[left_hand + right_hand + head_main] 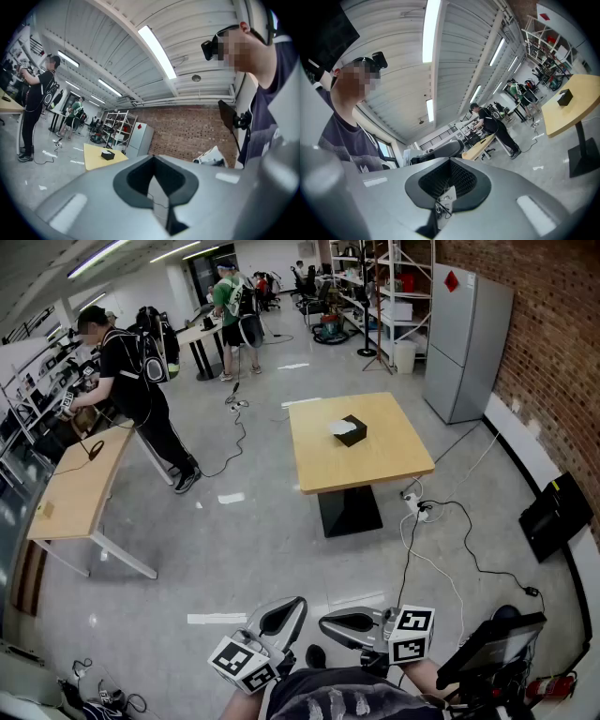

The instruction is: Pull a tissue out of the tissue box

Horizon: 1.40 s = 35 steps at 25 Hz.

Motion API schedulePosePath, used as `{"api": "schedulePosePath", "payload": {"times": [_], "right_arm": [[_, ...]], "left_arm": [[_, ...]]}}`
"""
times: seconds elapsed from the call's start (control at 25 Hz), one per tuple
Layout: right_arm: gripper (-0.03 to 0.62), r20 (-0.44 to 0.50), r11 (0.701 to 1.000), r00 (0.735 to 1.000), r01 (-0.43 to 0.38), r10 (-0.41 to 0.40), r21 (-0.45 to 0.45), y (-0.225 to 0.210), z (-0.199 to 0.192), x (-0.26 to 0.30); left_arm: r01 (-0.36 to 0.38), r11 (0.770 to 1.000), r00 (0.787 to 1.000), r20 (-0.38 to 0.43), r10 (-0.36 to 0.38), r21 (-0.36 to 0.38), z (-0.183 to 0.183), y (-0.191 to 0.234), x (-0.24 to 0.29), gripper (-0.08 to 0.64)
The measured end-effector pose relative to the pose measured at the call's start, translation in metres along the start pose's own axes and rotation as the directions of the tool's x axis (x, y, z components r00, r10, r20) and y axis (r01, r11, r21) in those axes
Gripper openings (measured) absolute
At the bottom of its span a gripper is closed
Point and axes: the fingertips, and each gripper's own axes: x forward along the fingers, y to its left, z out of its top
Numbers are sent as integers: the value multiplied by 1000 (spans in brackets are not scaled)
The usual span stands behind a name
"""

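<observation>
Head view clearest: tissue [341, 426] atop box [353, 434]

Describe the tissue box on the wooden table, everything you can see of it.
The tissue box is small, black and rectangular; its material can't be told from this far off. A white tissue sticks out of its top towards the left. The box sits flat, turned at an angle to the table's edges, on the far half of the square wooden table. Only the table touches it.

Held low against the person's torso, the left gripper [292, 607] and right gripper [330, 622] point roughly level, jaws closed, empty.
</observation>
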Motion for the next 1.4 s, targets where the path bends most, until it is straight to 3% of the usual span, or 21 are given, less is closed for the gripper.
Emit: {"api": "schedulePosePath", "payload": {"times": [0.48, 0.76, 1.04, 1.4], "right_arm": [[-2, -67, 997, 998, 18, -23, -68, -31, 7, 106], [-2, -115, 996, 992, 45, -53, -76, -51, 9, 127], [-2, -171, 996, 985, 1, -16, -88, -64, 17, 154], [-2, -139, 997, 990, -10, -1, -79, -117, 59, 132]], "left_arm": [[22, 1000, 999, 40, -23, 11, 30, 97, -25, 2], [17, 999, 998, 67, -14, -50, 24, 127, -27, 2], [-27, 998, 996, 79, 31, -55, 37, 154, -26, 2], [-32, 999, 999, 26, 32, -36, 47, 166, 49, 2]]}}
